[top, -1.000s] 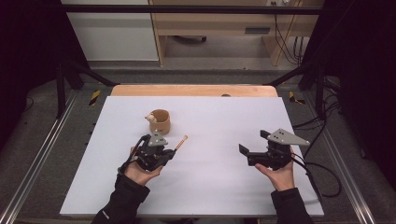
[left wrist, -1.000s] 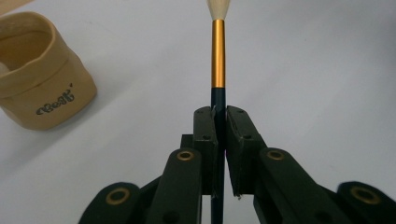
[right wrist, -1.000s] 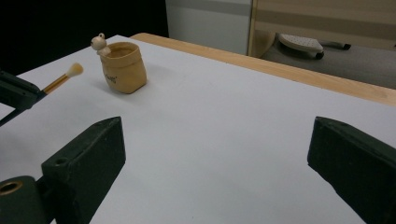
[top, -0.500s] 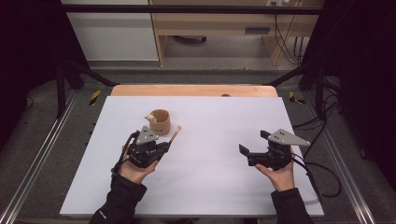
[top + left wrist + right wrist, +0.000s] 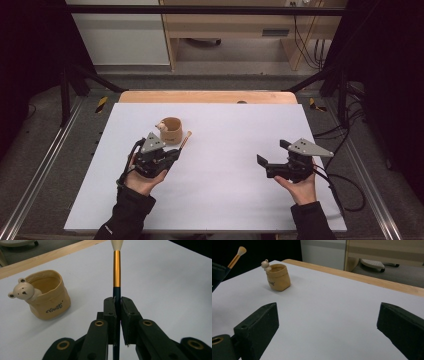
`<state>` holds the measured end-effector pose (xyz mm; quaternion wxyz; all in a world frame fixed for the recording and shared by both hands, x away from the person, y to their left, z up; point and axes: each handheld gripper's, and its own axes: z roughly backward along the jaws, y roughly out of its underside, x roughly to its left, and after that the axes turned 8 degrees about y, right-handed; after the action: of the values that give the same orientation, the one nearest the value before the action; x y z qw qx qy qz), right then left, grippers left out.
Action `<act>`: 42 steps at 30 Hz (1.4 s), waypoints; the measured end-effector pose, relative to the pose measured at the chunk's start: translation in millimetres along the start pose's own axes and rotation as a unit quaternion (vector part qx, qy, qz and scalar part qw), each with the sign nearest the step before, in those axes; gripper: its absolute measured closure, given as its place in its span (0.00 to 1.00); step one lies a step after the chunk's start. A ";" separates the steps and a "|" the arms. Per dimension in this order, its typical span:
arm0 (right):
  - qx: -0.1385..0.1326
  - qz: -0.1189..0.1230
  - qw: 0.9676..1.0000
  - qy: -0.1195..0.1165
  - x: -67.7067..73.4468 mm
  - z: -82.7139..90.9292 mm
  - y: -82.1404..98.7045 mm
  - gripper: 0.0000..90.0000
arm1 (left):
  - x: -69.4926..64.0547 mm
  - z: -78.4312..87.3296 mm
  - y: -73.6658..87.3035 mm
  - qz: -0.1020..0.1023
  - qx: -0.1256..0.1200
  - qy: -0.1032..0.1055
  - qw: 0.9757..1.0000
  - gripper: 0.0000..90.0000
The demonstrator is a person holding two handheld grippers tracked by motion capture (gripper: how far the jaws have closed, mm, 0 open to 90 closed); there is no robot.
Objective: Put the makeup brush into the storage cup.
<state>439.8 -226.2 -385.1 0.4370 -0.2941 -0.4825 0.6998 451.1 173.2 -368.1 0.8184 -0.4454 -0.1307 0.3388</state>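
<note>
The left gripper [image 5: 117, 315] pinches a brush [image 5: 116, 270] by its dark handle, bristles pointing away, just right of the little bear pot [image 5: 46, 296] on the white table [image 5: 225, 200]. The brush looks light, thin and stiff; the handle is the place to hold it. The pot's dark script is too small to read. The right gripper [image 5: 327, 322] hangs spread and empty, well apart.

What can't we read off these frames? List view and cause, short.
- Brush tip: cut off by the top edge in the left gripper view; tiny in the high view.
- Brush handle's lower end: hidden behind the left gripper, whose jaws are clamped on it.
- Bear pot contents: its wall hides the bottom.
- Pot's lettering: too blurred to read.
- Right gripper: jaw tips cut off by the frame edges.
</note>
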 end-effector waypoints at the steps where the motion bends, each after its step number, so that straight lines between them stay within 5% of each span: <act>1: 0.000 -0.001 1.000 0.000 -0.2 0.2 0.1 0.05 | 0.6 1.2 -1.5 0.000 -0.003 -0.001 1.000 0.92; 19: -0.002 -0.010 1.000 0.001 -4.0 1.4 1.4 0.05 | 12.9 7.8 -18.3 0.014 -0.046 -0.008 0.999 0.92; 42: -0.006 -0.013 1.000 0.002 -6.5 3.2 1.7 0.05 | 28.0 -0.9 -37.0 0.020 -0.072 -0.018 0.997 0.92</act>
<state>439.5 -233.6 -385.6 0.4454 -0.2915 -0.4896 0.6906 488.4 177.6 -340.8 0.7747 -0.4993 -0.1606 0.3531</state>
